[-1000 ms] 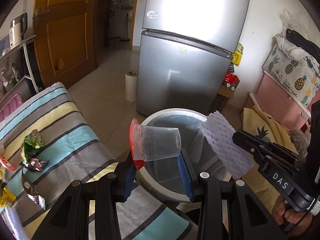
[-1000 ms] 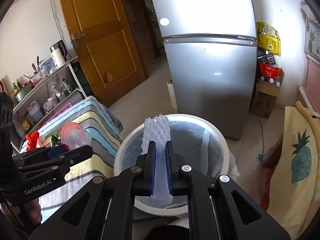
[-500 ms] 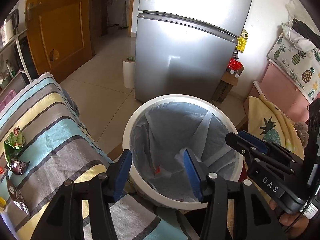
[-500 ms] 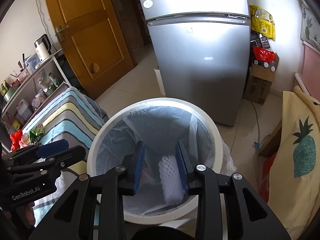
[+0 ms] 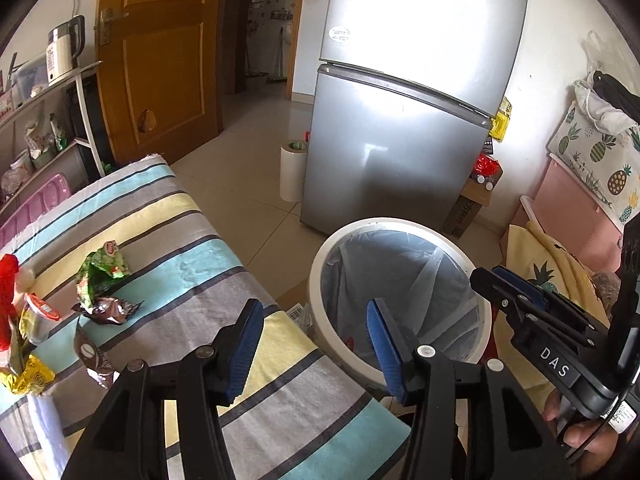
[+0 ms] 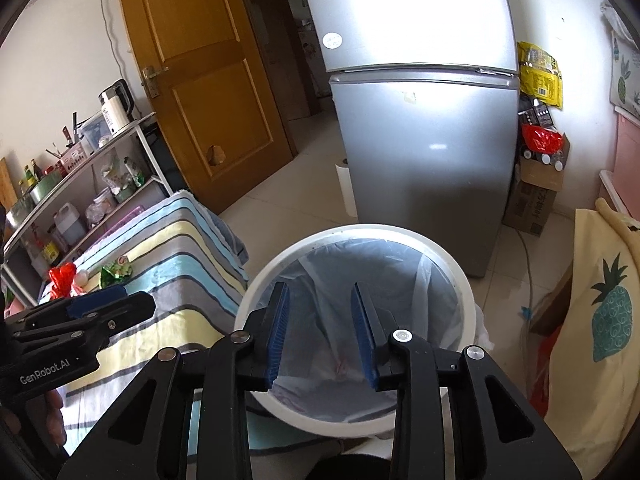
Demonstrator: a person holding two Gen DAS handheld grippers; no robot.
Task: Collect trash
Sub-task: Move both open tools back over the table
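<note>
Below the right hand-held gripper, spread wide and empty, sits the trash bin.

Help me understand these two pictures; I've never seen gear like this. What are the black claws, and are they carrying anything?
They are hand-held grabbing tools, one in each of a person's hands, each with a camera looking along its two blue-padded fingers. One picture is from the left gripper, the other from the right gripper. Both are open and hold nothing. The right one hangs over a white bin lined with a bag. Beside the bin is a striped cloth, where trash waits: a green wrapper, a brown wrapper and more at the left edge. A fridge stands behind.
</note>
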